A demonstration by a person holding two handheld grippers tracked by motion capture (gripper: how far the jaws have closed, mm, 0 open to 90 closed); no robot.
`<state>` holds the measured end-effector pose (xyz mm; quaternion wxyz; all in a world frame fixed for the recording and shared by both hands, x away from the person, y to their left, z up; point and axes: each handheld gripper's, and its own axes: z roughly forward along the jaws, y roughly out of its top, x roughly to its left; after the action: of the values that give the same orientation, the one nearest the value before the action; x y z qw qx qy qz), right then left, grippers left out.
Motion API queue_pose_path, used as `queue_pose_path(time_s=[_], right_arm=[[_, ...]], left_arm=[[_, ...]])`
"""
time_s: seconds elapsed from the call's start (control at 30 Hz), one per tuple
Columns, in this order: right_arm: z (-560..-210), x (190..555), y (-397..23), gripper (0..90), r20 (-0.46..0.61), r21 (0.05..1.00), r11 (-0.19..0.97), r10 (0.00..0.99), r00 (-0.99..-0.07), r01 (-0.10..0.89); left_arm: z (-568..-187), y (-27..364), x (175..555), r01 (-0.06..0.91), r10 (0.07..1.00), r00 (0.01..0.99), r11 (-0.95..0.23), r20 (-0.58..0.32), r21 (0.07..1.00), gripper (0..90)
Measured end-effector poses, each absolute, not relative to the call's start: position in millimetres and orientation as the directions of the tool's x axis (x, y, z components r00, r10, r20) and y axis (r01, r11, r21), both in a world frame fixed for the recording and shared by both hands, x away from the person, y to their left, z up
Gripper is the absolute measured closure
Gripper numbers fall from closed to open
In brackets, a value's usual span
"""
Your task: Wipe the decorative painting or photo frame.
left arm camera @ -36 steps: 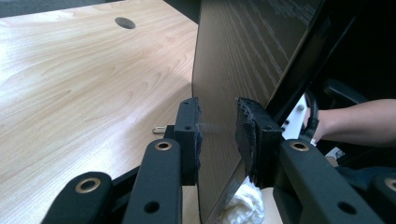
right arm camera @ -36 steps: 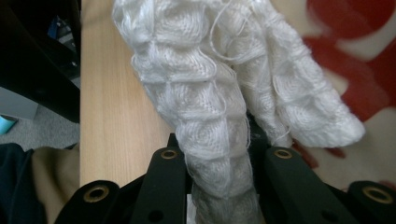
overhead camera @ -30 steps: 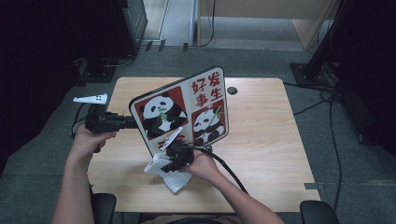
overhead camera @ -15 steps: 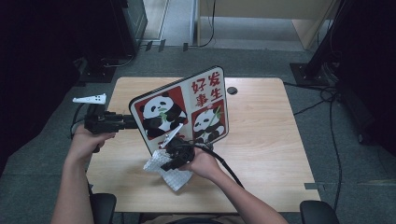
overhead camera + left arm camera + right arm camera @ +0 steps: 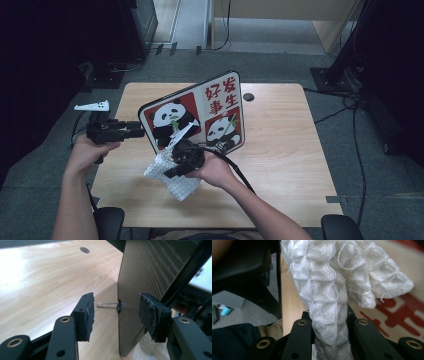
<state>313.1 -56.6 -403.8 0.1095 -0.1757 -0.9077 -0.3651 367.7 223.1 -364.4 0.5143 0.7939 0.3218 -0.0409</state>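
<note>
A board [image 5: 200,112] printed with pandas and red characters stands tilted on the wooden table [image 5: 280,150]. My left gripper [image 5: 141,131] is at the board's left edge. Its jaws have just been opening, and now they stand open [image 5: 117,312] astride the dark back of the board [image 5: 150,270] without pressing it. A wire clip [image 5: 110,305] sticks out from that edge. My right gripper [image 5: 170,167] is shut on a white waffle-weave cloth [image 5: 175,187], which it holds up at the board's lower front. The cloth [image 5: 324,290] rises from between the jaws [image 5: 329,327] beside the red print [image 5: 402,315].
A small round hole [image 5: 248,96] lies in the tabletop behind the board. Cables [image 5: 350,115] trail over the floor at the right. Dark equipment [image 5: 115,30] stands at the back left. Chair arms [image 5: 107,222] flank the person at the near edge.
My right gripper has lifted the cloth off the table toward the board's lower front. The left hand and the board have stayed in place.
</note>
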Motion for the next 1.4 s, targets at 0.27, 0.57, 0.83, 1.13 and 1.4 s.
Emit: queue_pose_path(time_s=[0.27, 0.57, 0.83, 1.13, 1.4], right_arm=[[-379.5, 311.6, -48.0, 76.9, 0.317, 0.639, 0.667, 0.225, -0.921, 0.383], [-354.0, 311.0, -37.2, 76.9, 0.304, 0.664, 0.658, 0.196, -0.932, 0.355], [-336.2, 315.5, -23.6, 76.8, 0.303, 0.681, 0.652, 0.165, -0.939, 0.334], [-309.5, 324.8, -9.1, 76.8, 0.270, 0.711, 0.635, 0.148, -0.951, 0.301], [-284.9, 339.8, -4.5, 76.5, 0.257, 0.726, 0.607, 0.197, -0.946, 0.324]], left_arm=[[-362.9, 229.4, 365.4, 0.529, 0.491, 0.794, -0.266, -0.359, 0.806, 46.0], [-359.7, 233.0, 361.9, 0.535, 0.502, 0.790, -0.286, -0.351, 0.795, 41.3], [-358.4, 239.9, 355.1, 0.535, 0.504, 0.789, -0.279, -0.352, 0.797, 40.7], [-358.0, 248.9, 349.8, 0.538, 0.521, 0.777, -0.258, -0.354, 0.802, 39.5], [-357.4, 251.5, 349.3, 0.534, 0.519, 0.778, -0.249, -0.354, 0.808, 39.6]])
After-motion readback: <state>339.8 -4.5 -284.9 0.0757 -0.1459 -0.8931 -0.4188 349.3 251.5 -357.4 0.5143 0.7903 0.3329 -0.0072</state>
